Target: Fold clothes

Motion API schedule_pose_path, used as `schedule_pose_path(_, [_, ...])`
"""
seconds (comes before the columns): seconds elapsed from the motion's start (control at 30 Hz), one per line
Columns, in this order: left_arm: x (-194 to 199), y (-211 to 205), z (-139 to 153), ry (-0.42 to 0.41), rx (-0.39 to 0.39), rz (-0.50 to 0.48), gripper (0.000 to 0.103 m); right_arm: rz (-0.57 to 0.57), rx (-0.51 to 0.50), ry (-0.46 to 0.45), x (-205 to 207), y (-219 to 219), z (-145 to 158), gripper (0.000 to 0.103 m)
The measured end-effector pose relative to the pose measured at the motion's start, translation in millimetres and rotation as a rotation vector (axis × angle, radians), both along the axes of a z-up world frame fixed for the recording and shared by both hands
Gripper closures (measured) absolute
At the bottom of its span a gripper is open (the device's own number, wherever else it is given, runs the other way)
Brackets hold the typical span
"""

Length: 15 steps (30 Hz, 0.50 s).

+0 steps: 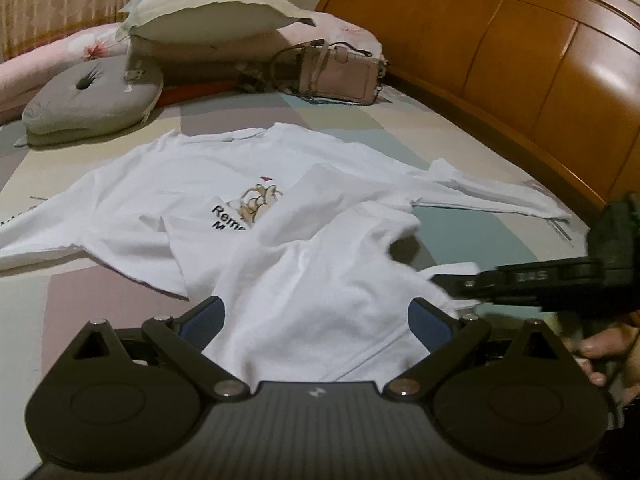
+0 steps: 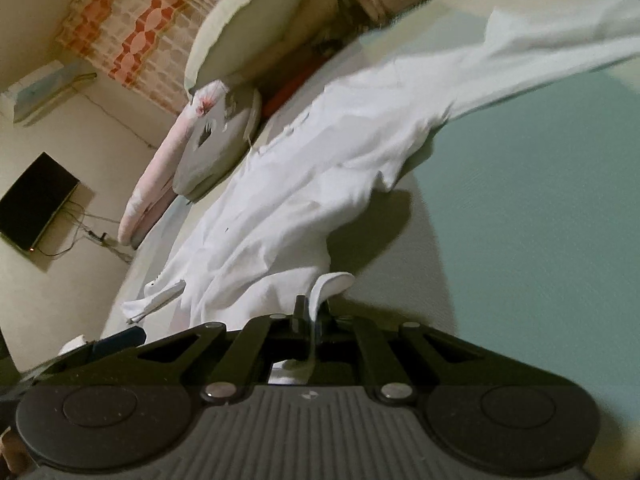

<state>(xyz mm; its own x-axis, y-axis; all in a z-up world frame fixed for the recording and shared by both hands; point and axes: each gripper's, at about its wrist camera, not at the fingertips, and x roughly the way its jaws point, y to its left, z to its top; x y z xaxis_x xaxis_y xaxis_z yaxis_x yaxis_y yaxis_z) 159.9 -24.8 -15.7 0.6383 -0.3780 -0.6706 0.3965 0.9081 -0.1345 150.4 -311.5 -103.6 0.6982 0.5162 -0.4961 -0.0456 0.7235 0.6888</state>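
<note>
A white long-sleeved T-shirt [image 1: 192, 200] with a printed picture and black letters lies on the bed, its lower part folded up over the print. My left gripper [image 1: 316, 320] is open, its blue pads [image 1: 204, 320] wide apart with shirt cloth lying between them. My right gripper [image 2: 314, 312] is shut on a white edge of the shirt [image 2: 256, 216] and holds it lifted above the sheet. The right gripper also shows in the left wrist view [image 1: 472, 284], at the shirt's right edge.
A grey cushion [image 1: 92, 96], a pillow [image 1: 208, 12] and a pink handbag [image 1: 340, 76] lie at the head of the bed. A wooden headboard [image 1: 520, 60] runs along the right. A dark screen [image 2: 36, 204] hangs on the wall.
</note>
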Motion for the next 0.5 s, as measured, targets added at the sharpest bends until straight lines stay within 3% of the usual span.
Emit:
schedule_pose_path(0.3, [-20,-18,4,-0.011,0.040,-0.044,0.005,-0.146,-0.110,-0.013,-55,-43,17,0.098])
schedule_pose_path(0.5, [-29,-20,6,-0.003,0.060,-0.045,0.005,-0.220,-0.192,0.041,-70,-57,11,0.098])
